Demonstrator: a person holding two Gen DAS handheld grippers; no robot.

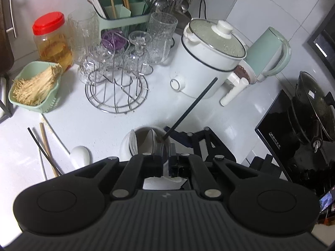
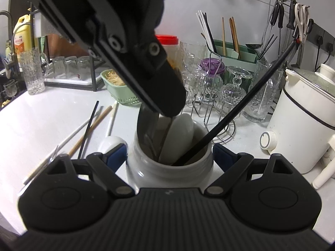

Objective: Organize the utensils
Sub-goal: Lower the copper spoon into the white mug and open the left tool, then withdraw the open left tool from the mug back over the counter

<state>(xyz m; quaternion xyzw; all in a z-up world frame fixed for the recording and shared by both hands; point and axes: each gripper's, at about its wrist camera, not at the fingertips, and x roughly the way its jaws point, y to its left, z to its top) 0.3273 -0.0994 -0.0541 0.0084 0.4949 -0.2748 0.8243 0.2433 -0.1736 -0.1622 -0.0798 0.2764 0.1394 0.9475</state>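
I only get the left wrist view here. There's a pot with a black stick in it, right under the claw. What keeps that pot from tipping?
Observer: The right gripper does. Its blue pads sit against both sides of the jar.
Visitor: And what is my claw holding?
Observer: In the right wrist view, the left gripper pinches a dark metal utensil. Its end is inside the jar, beside a white spoon.
Visitor: Anything off to the side that I miss?
Observer: A yellow bottle stands near a tap, beyond the green basket.
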